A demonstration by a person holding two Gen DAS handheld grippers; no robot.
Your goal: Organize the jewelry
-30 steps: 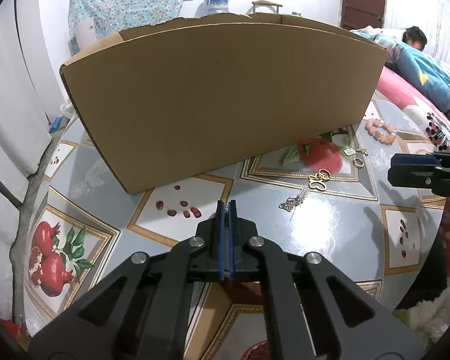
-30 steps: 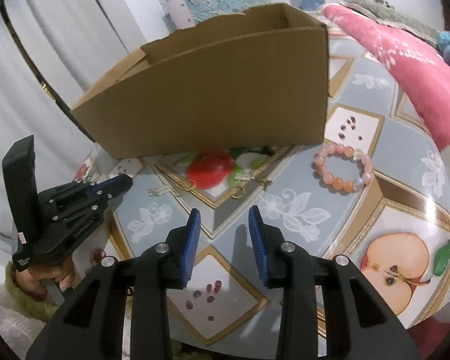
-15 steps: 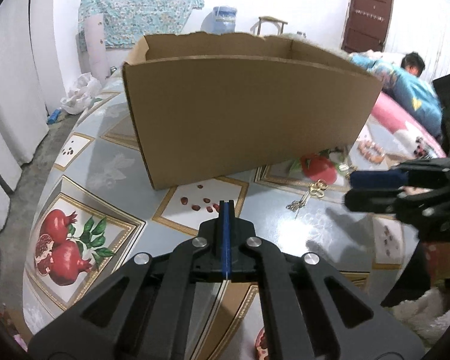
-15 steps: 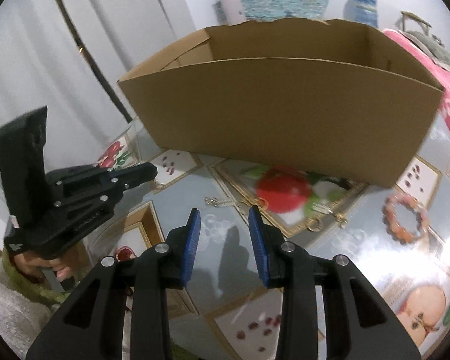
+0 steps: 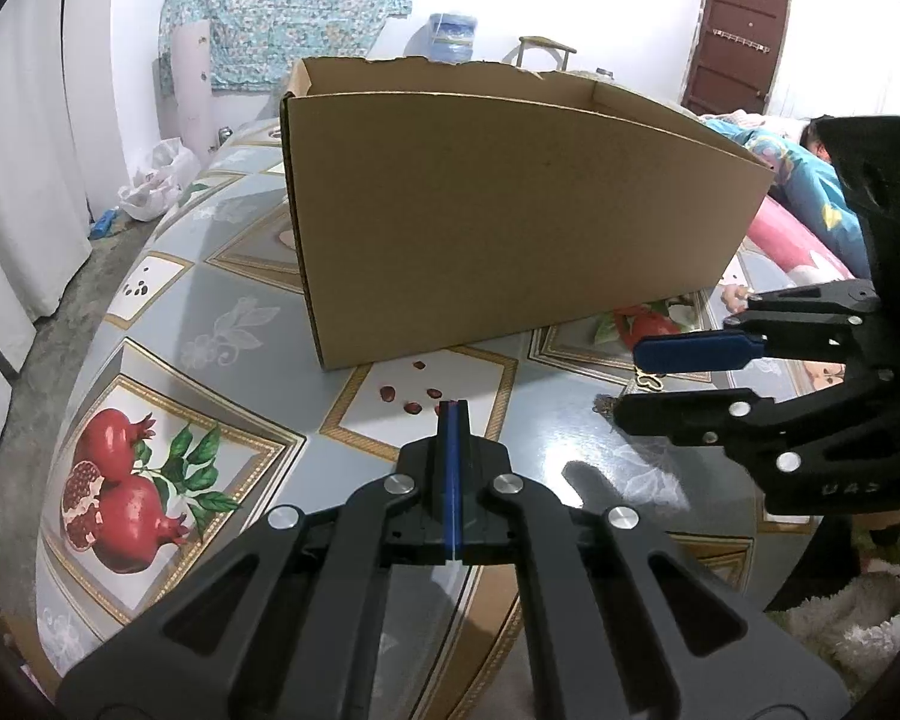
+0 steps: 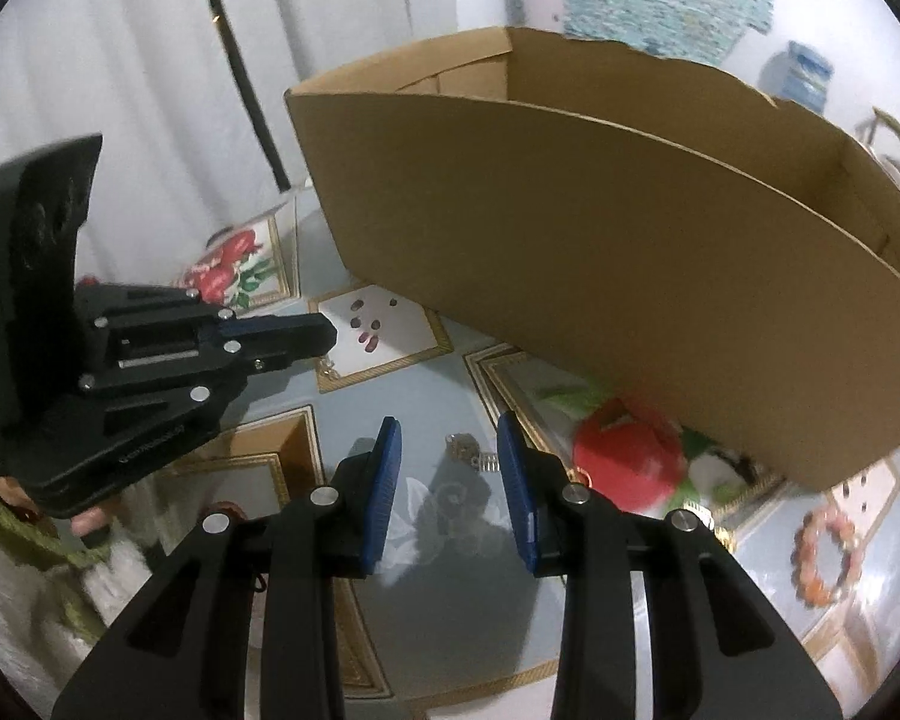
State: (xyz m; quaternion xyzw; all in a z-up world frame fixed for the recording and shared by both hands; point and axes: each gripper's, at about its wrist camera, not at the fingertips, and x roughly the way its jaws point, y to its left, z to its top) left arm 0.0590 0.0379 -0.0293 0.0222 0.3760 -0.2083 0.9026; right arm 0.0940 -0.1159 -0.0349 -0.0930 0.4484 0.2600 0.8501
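Observation:
A large open cardboard box (image 5: pixel 510 222) (image 6: pixel 630 270) stands on the fruit-patterned table (image 5: pixel 222 324). In front of it lies loose jewelry: a small silver chain piece (image 6: pixel 465 447) (image 5: pixel 603 402), a gold charm (image 5: pixel 651 381), a gold ring (image 6: pixel 582 474) and a pink bead bracelet (image 6: pixel 825 552). My right gripper (image 6: pixel 450 450) (image 5: pixel 636 381) is open and hovers over the silver chain, which shows between its blue pads (image 6: pixel 390 468); nothing is gripped. My left gripper (image 5: pixel 453 414) (image 6: pixel 324 336) is shut and empty, just left of the right one.
The table's rounded edge runs along the left and near side. A person lies on a bed (image 5: pixel 822 150) at the far right. A water bottle (image 5: pixel 450 36) and a chair stand behind the box. White curtains hang at the left.
My right gripper has swung left across the table and rolled, from near the bracelet to over the silver chain. The left gripper drifted slightly and stays shut.

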